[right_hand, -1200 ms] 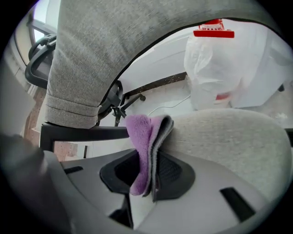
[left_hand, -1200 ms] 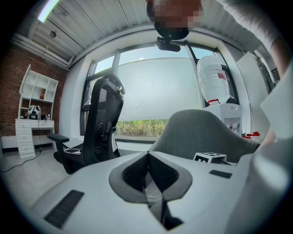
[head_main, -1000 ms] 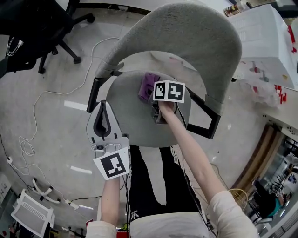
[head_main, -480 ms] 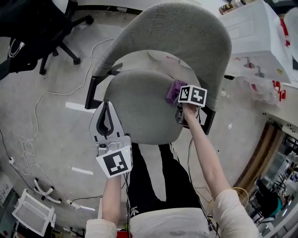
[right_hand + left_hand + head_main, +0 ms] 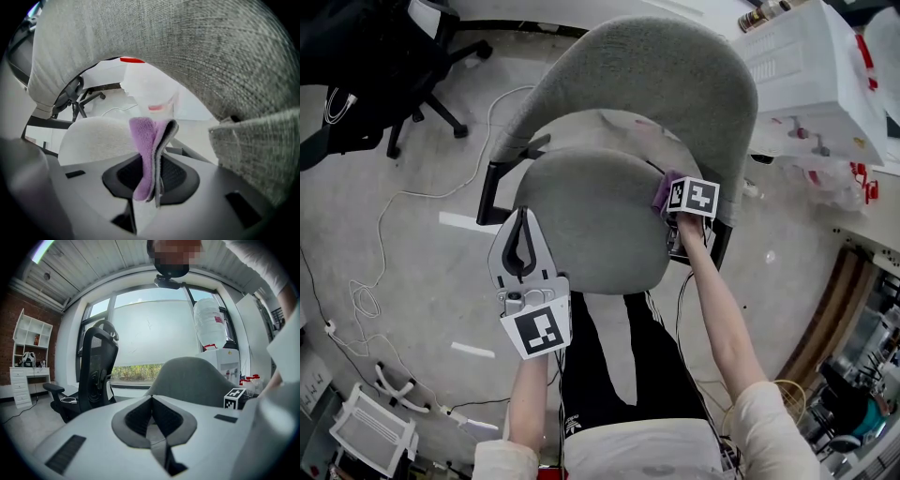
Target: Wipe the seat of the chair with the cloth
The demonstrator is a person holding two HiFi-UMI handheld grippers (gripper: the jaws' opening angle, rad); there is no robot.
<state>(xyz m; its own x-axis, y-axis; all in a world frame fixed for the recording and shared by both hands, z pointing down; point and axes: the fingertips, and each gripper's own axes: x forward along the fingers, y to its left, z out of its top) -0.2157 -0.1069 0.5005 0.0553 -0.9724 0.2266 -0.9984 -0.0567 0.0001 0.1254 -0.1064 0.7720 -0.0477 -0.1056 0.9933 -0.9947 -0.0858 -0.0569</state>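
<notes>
The chair stands in the middle of the floor (image 5: 412,281), its backrest (image 5: 656,84) on the far side and its seat (image 5: 581,216) on the near side, just before the person's legs. The cloth (image 5: 664,190) sits at the seat's right edge, below the backrest's right end, between the jaws of the right gripper (image 5: 675,202). The left gripper (image 5: 521,225) lies beside the seat's near left edge, pointing far. An office chair (image 5: 366,47) stands at the far left, well apart. A cable (image 5: 389,202) trails over the floor left of the seat. A boxy unit (image 5: 816,66) stands at the far right, behind the backrest.
</notes>
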